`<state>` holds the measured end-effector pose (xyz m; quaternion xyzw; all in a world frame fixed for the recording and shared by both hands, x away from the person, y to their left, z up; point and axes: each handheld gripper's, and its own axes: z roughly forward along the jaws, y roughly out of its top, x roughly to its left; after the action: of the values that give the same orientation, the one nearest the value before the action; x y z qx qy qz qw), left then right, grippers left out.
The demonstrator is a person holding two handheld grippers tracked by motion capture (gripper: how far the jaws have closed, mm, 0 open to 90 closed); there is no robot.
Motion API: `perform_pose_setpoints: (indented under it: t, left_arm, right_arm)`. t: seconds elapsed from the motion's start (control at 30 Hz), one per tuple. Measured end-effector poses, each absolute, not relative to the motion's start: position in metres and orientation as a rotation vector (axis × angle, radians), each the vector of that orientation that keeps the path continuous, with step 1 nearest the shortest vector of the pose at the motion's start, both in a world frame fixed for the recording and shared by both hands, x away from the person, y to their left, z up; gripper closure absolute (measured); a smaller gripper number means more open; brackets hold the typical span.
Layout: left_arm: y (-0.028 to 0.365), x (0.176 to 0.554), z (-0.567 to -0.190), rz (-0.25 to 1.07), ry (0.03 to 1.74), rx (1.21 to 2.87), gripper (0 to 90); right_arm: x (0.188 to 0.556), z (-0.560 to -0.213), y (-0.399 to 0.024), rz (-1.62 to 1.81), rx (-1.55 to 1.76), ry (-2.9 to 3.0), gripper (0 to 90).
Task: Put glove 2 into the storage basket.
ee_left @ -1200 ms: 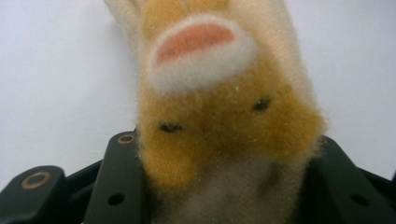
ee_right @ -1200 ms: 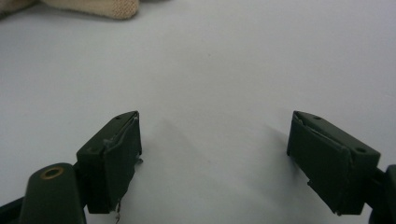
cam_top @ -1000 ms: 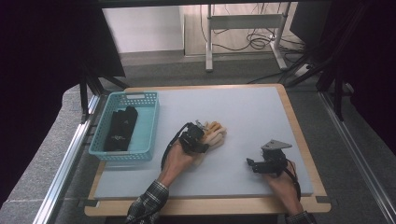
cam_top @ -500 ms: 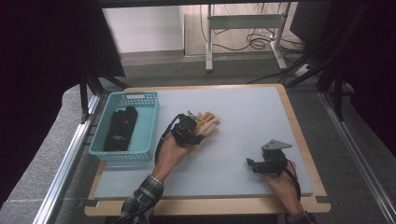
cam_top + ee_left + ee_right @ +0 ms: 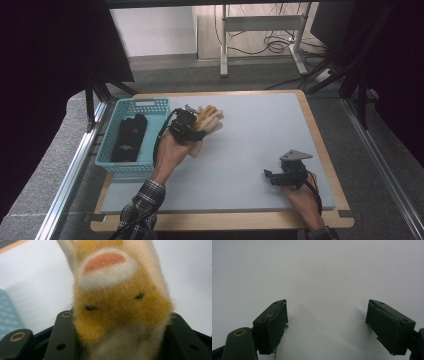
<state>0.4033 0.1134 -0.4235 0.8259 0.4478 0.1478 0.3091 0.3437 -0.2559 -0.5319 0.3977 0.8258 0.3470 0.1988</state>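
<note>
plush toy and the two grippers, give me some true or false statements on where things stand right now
1. The left gripper is shut on the plush toy. True.
2. The plush toy lies inside the blue basket. False: it is held in the jaws to the right of the basket.
3. The right gripper has its jaws open with nothing between them. True.
4. The blue basket has nothing in it. False: a black item lies inside.
5. The right gripper sits beside the basket. False: it is near the table's right front part, far from the basket.
</note>
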Motion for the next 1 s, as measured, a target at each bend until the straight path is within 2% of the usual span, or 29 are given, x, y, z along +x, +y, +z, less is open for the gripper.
perform_pose_setpoints:
  t: [0.57,1.0]
  left_arm:
    - [0.182,0.410,-0.401,0.476,1.362,2.097,53.1]
    - [0.250,0.414,-0.411,0.505,1.580,2.008,52.9]
  right_arm:
    - [0.344,-0.532,-0.256,0.971,1.113,2.309,17.2]
    - [0.344,-0.532,-0.256,0.971,1.111,2.309,17.1]
